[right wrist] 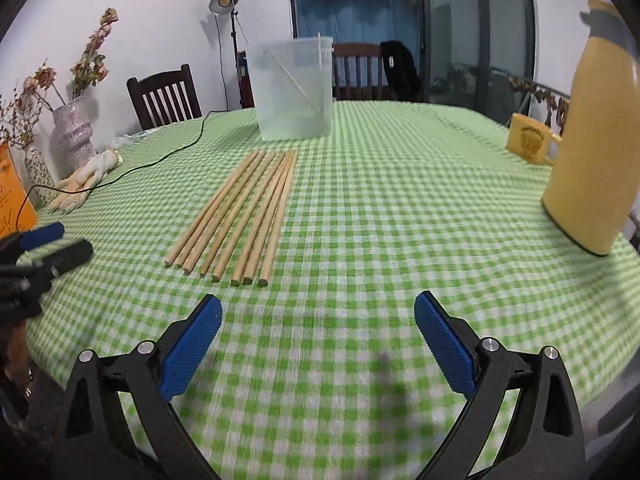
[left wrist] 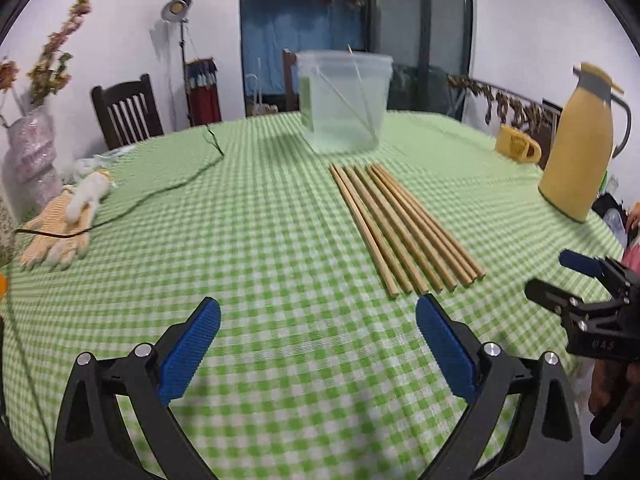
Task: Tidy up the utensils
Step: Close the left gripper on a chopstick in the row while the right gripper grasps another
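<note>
Since the chopsticks point(right wrist: 236, 216) by the clear tub point(right wrist: 294, 88) on the table point(right wrist: 400, 200) look light, stiff, smooth and roll easily, pinch one near its middle, with left gripper point(left wrist: 318, 344) and right gripper point(right wrist: 318, 344) wide apart, empty.

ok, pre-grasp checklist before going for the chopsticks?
1. Left gripper open, nothing between the pads: ok.
2. Right gripper open, nothing between the pads: ok.
3. Chopsticks lying side by side on the tablecloth, none held: ok.
4. Clear plastic bucket upright behind the chopsticks, top open: ok.
5. Two sticks already leaning inside the bucket; room for more: cannot tell.
6. Yellow thermos jug and yellow mug stand apart from the chopsticks, off to the right: ok.
</note>
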